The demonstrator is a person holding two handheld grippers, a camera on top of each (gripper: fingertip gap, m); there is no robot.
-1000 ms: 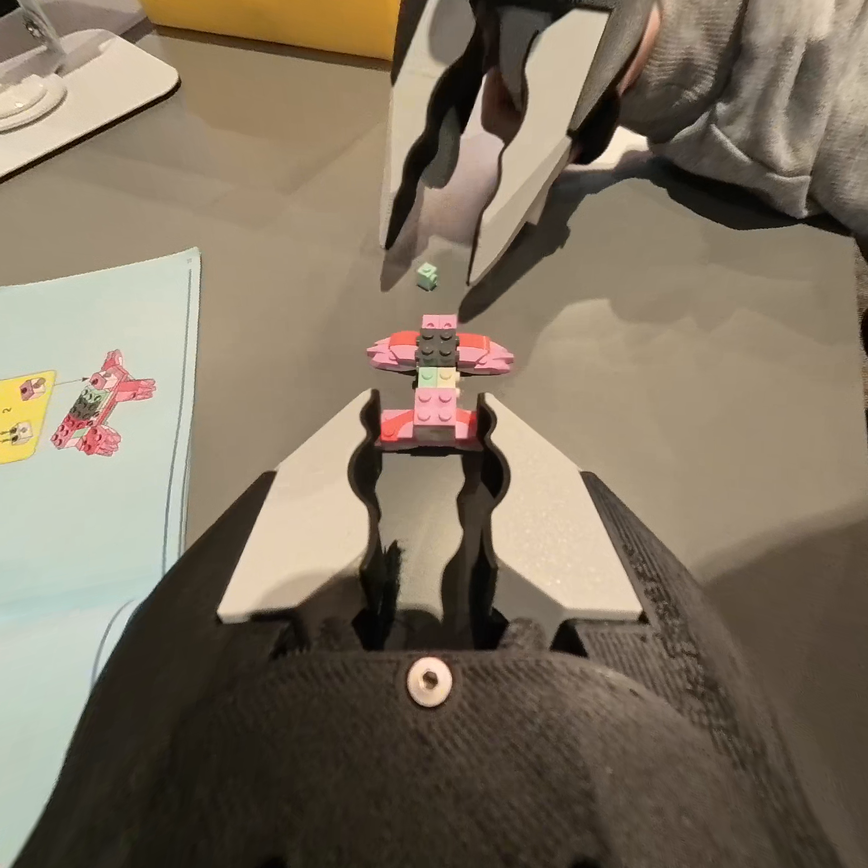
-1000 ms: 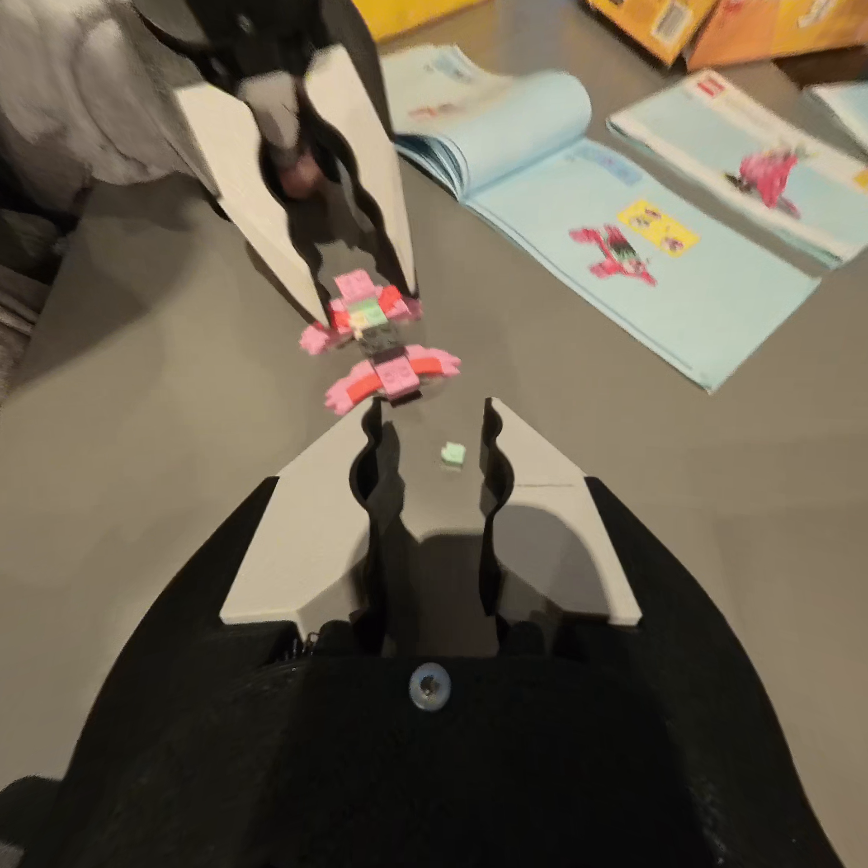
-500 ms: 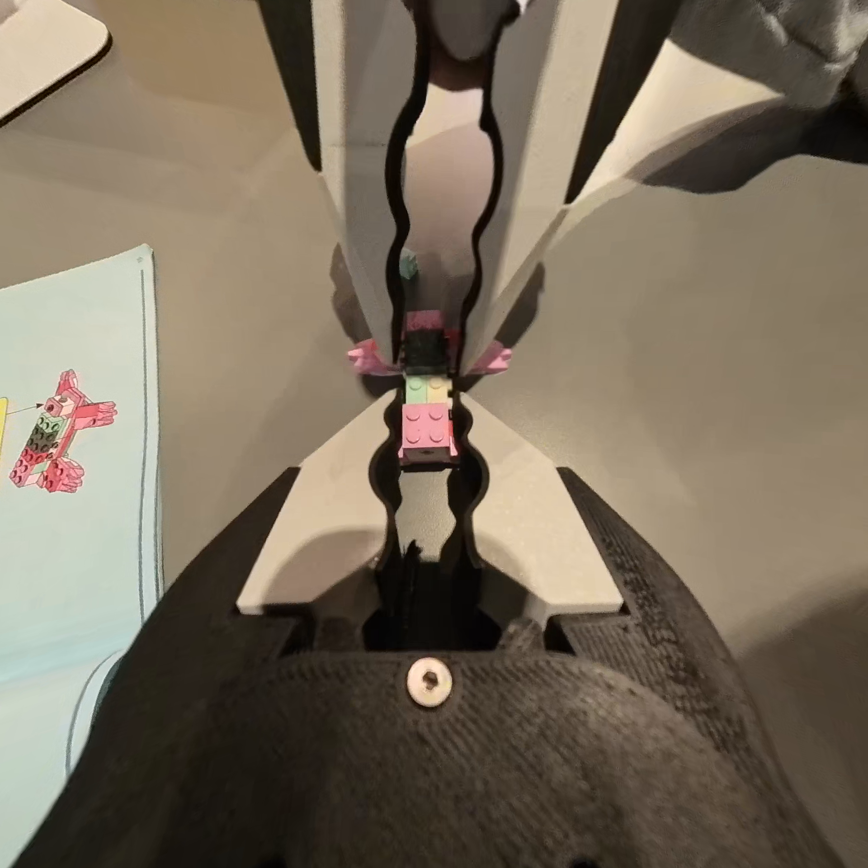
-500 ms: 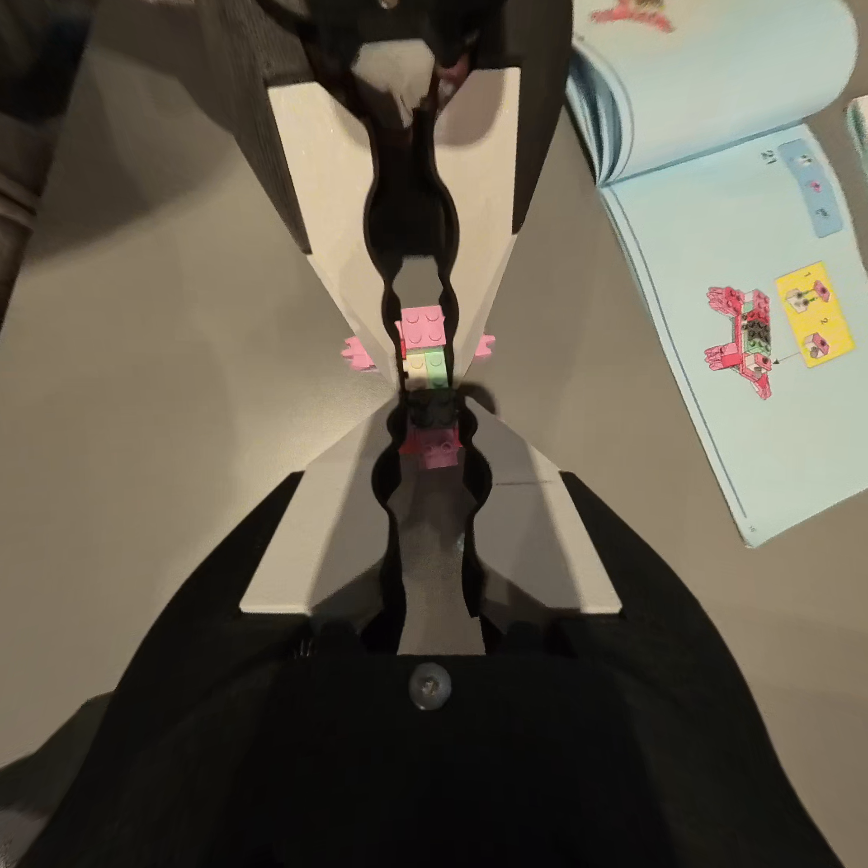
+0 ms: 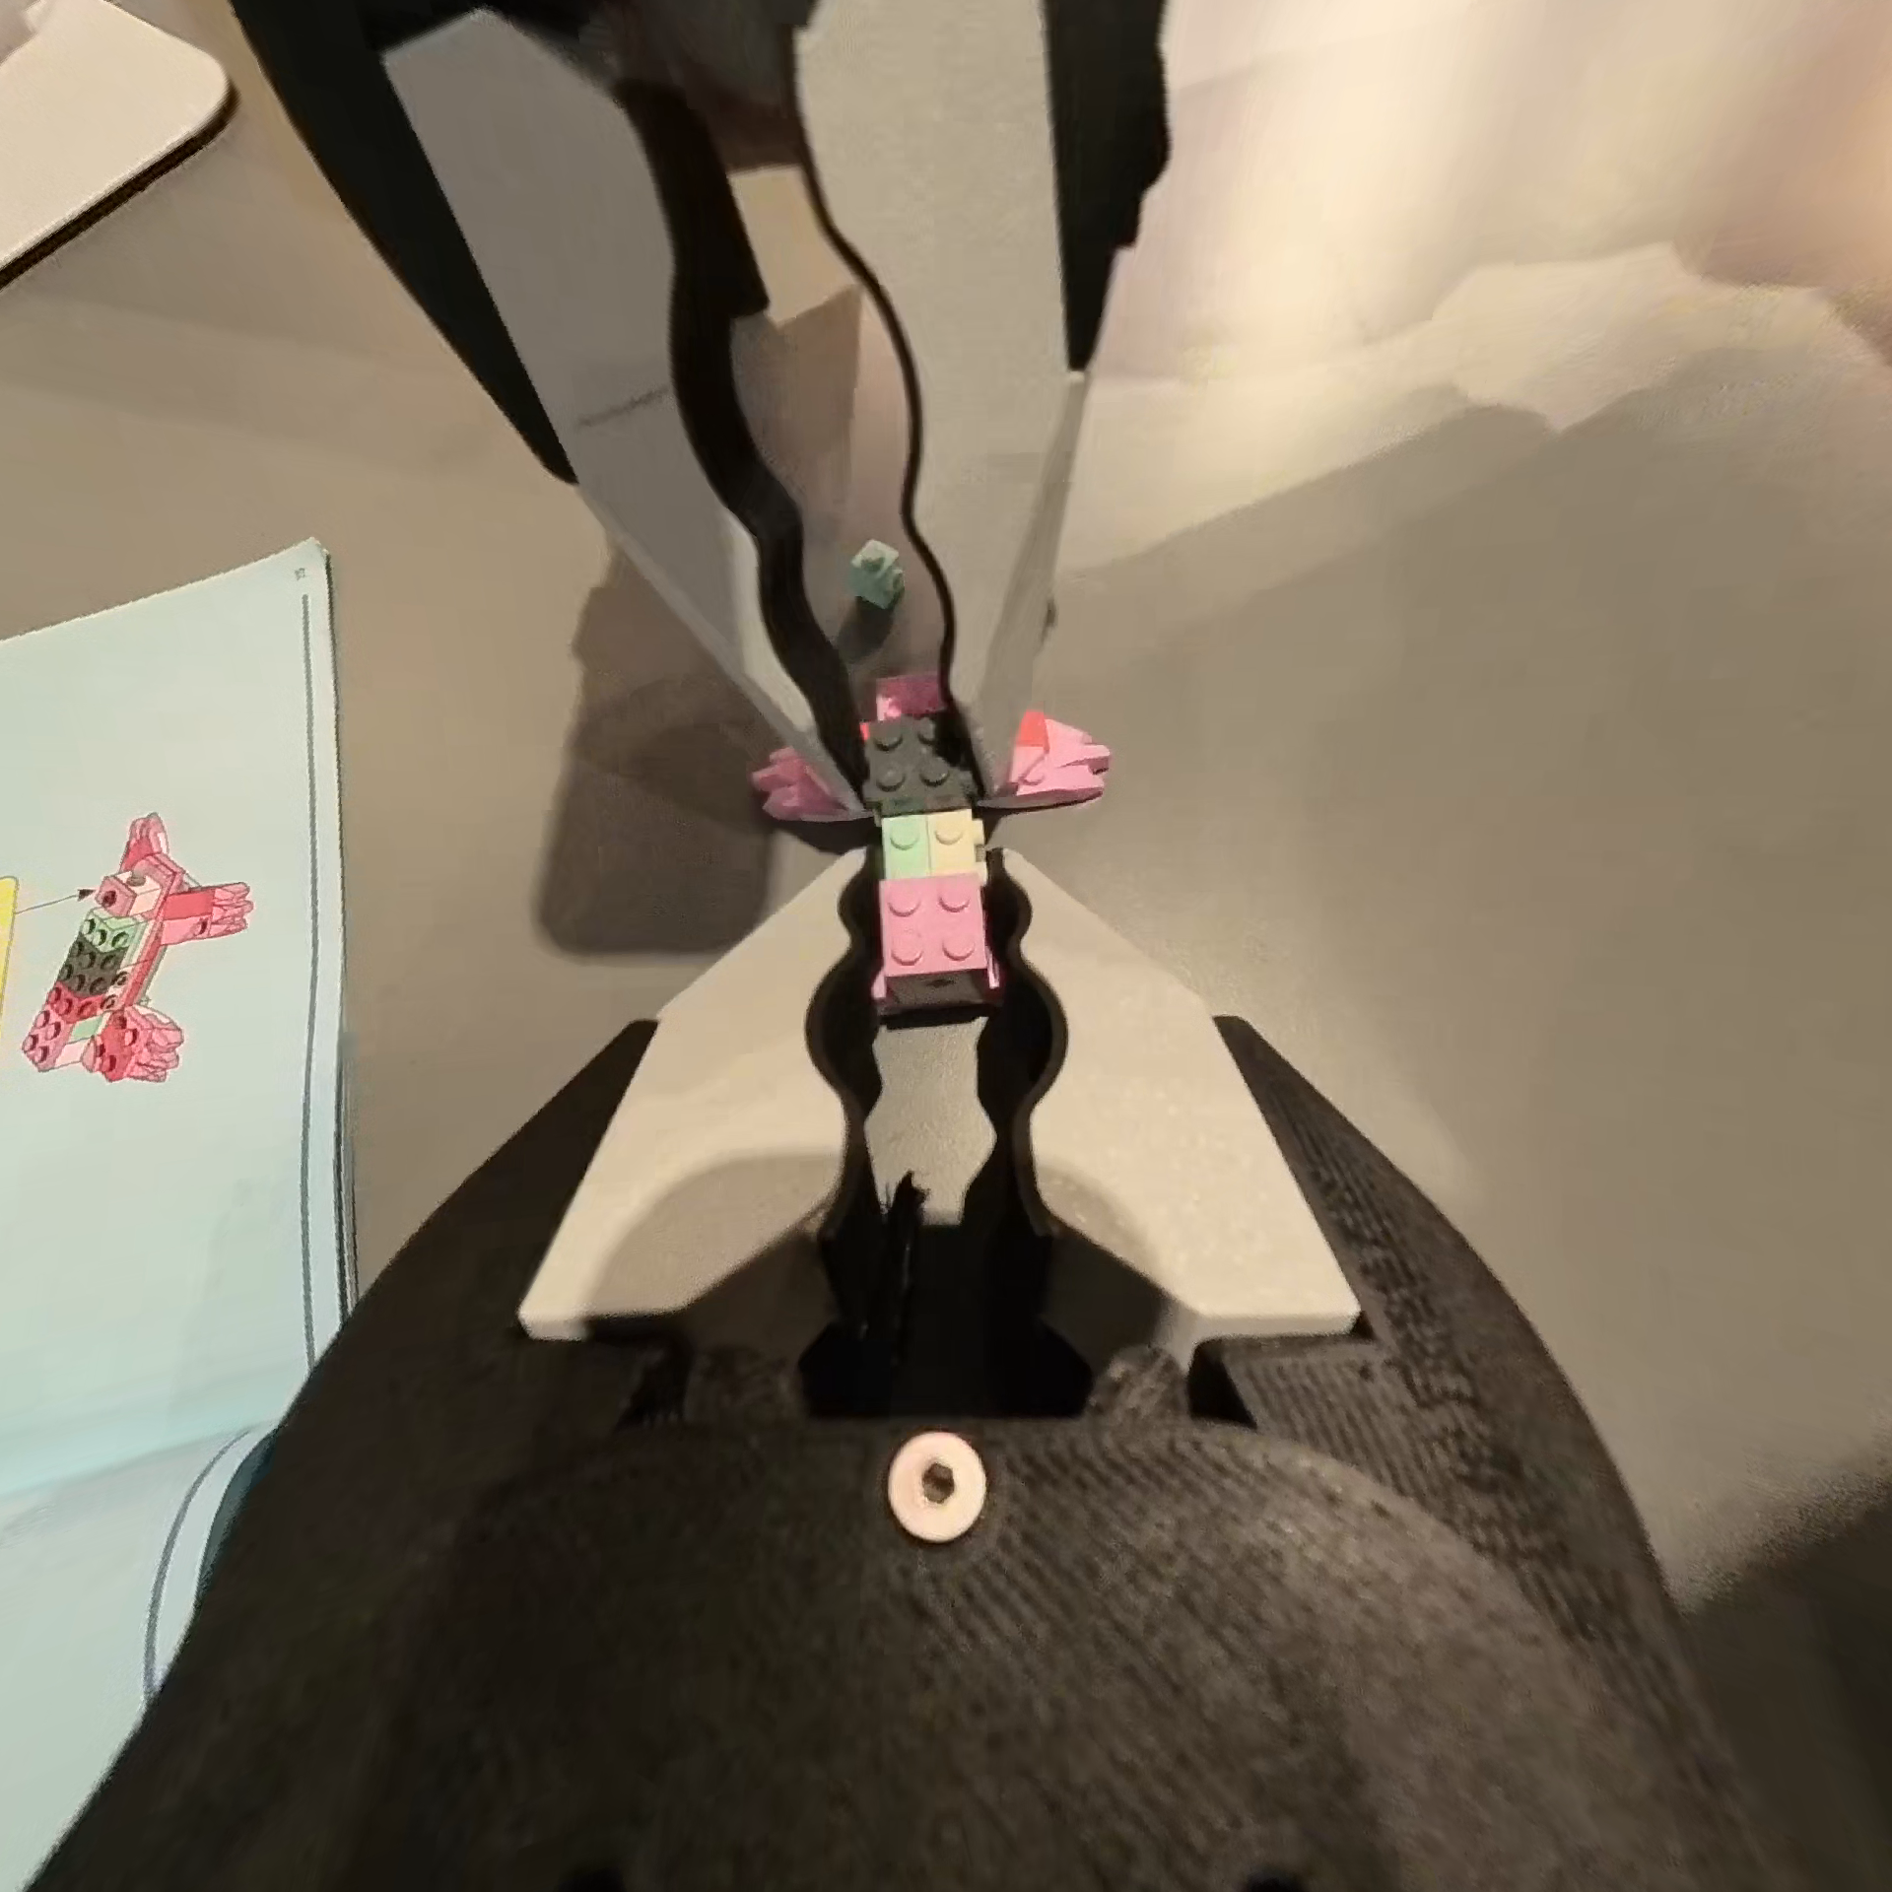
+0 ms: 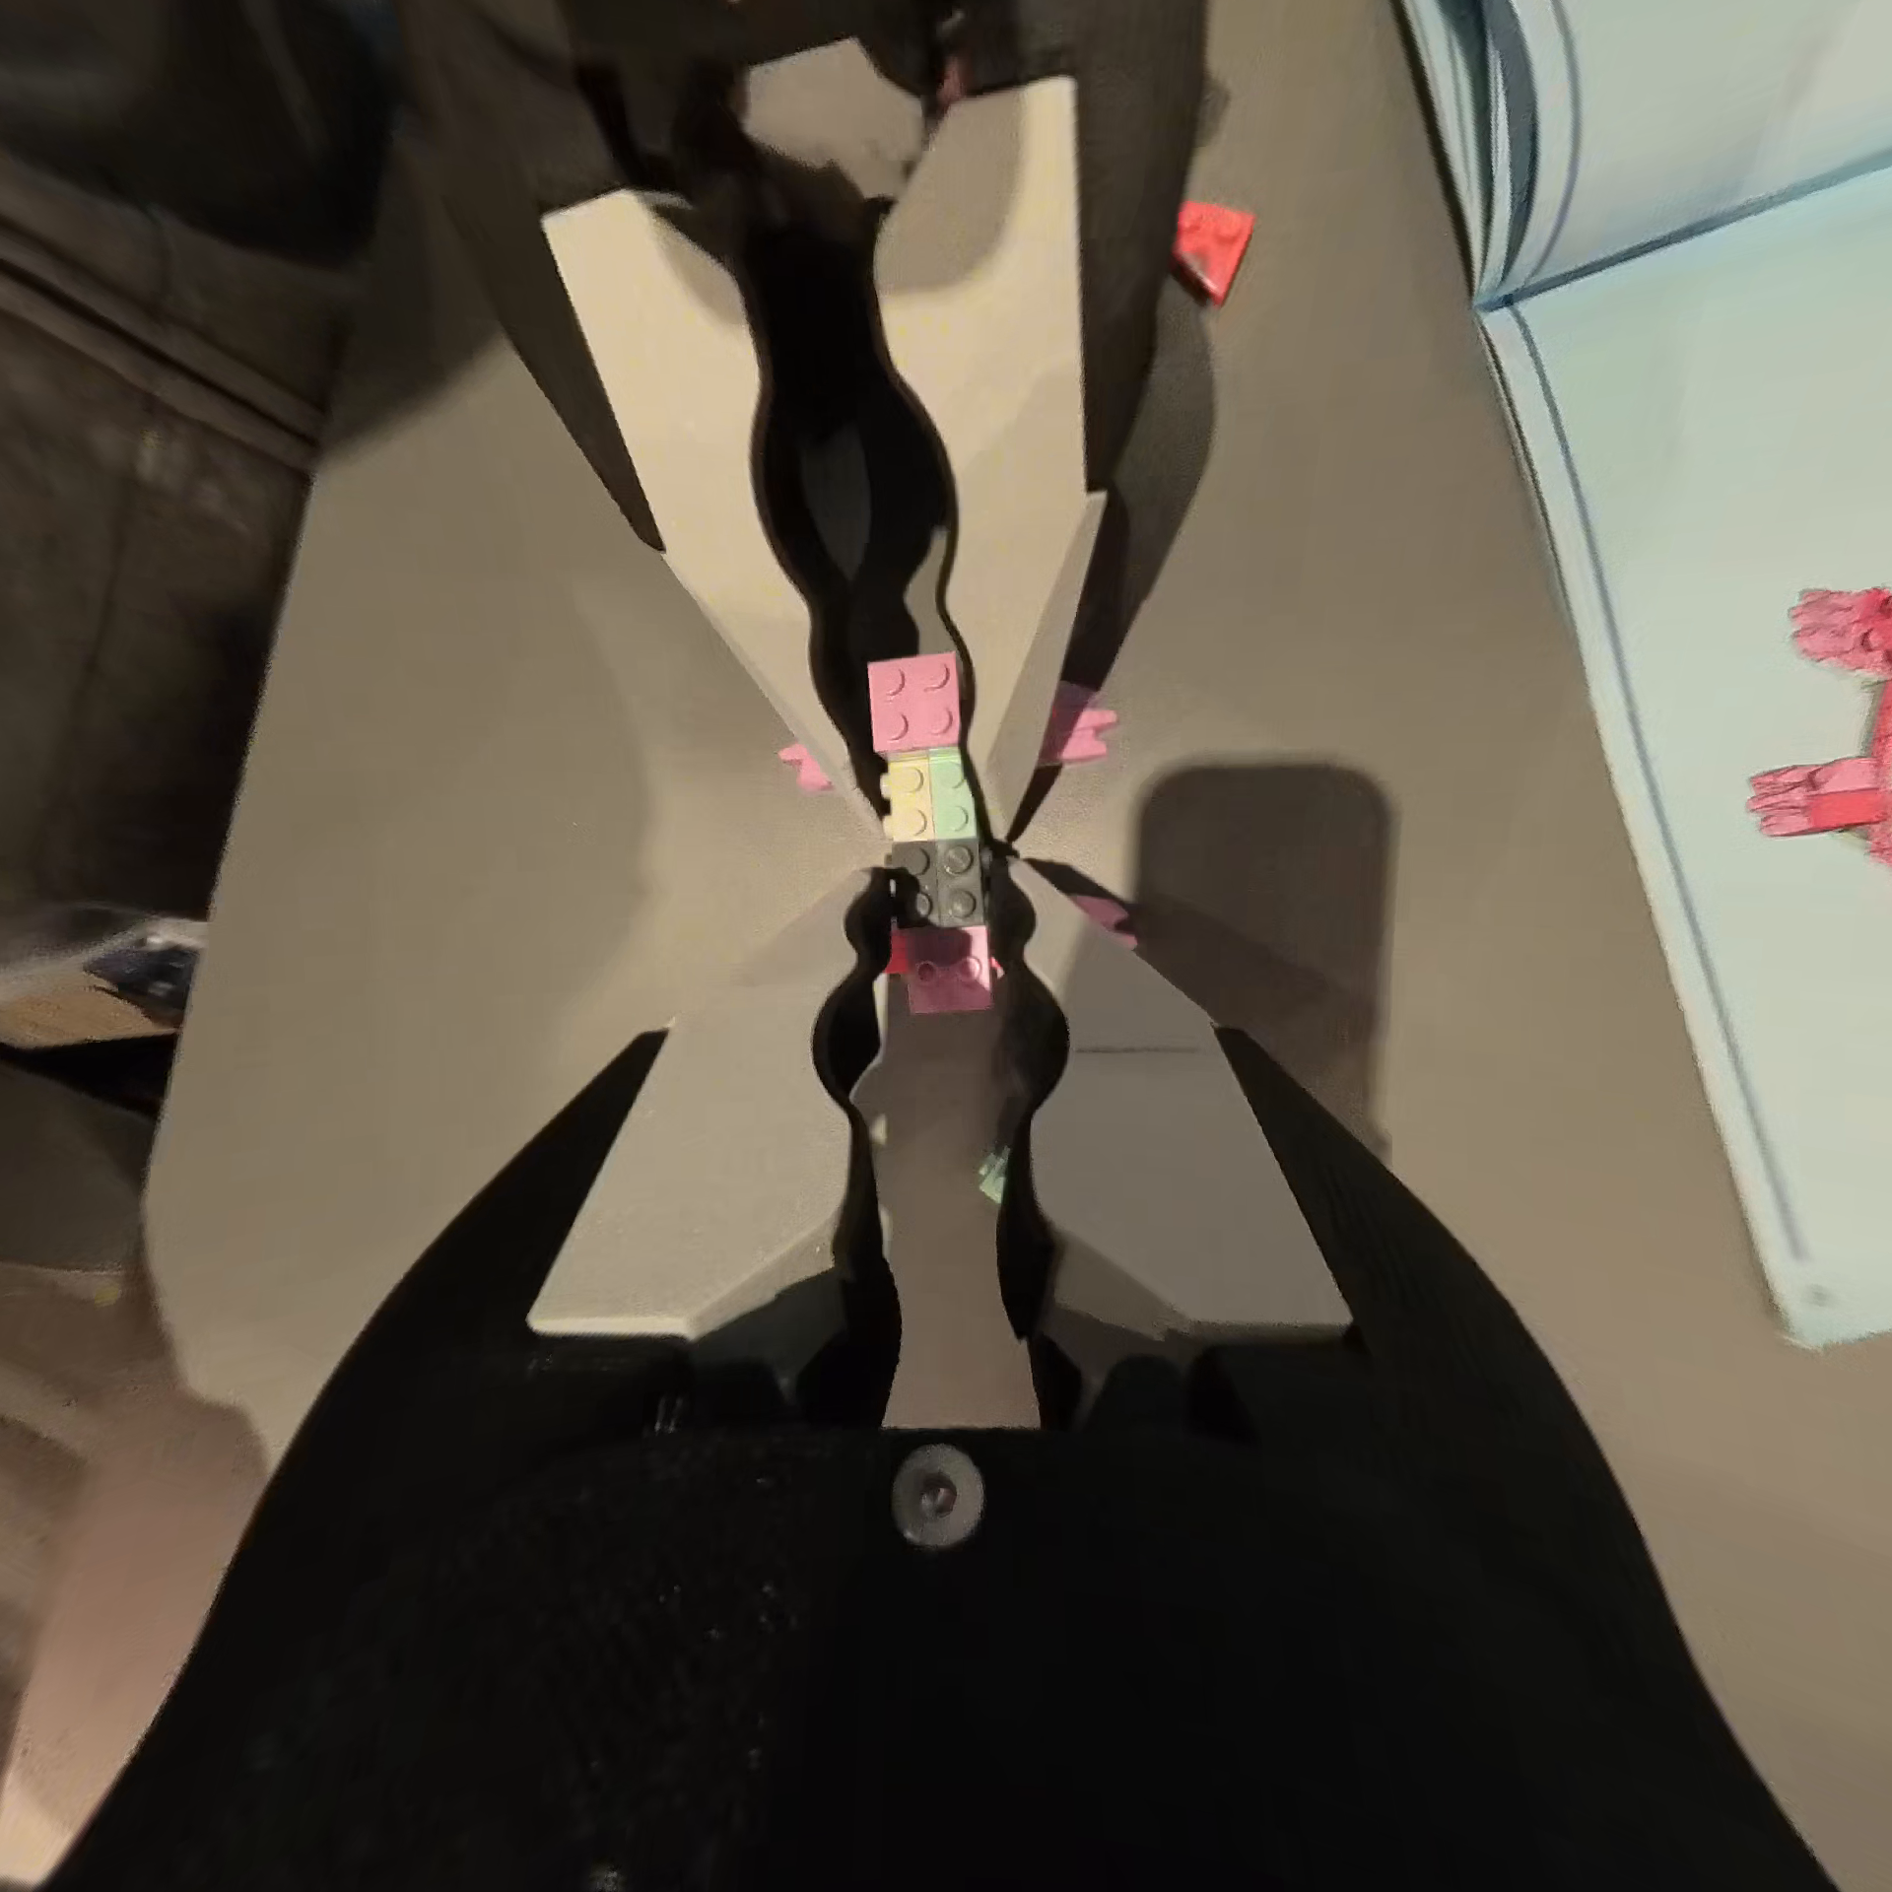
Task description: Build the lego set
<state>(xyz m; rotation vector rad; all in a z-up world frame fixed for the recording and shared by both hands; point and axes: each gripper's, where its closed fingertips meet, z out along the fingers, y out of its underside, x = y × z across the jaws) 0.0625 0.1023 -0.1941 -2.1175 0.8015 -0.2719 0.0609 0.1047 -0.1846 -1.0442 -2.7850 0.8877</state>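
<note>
The lego model [image 5: 930, 860] is a short row of pink, pale green and yellow, and black bricks with pink clawed feet at its sides. My left gripper [image 5: 932, 880] is shut on its pink end brick [image 5: 934, 947]. My right gripper [image 5: 921, 793] comes in from the far side and is shut on the black brick [image 5: 914, 768]. In the right wrist view, my right gripper [image 6: 947, 901] holds the black brick [image 6: 942, 886] and the left gripper [image 6: 937, 819] faces it tip to tip. A small loose green piece [image 5: 875, 578] lies on the table behind the model, between the right fingers [image 6: 993, 1172].
An open light-blue instruction booklet [image 5: 154, 1024] lies left of the left gripper and shows in the right wrist view [image 6: 1689, 717] at the right. A loose red plate [image 6: 1213, 246] lies on the grey table [image 5: 1433, 819]. A white base [image 5: 92, 133] sits at the far left. The grippers are tip to tip, or close to it.
One second ago both grippers were open, the right one over the green piece. Both have since closed on the model from opposite ends, and the right gripper has tilted slightly since half a second ago.
</note>
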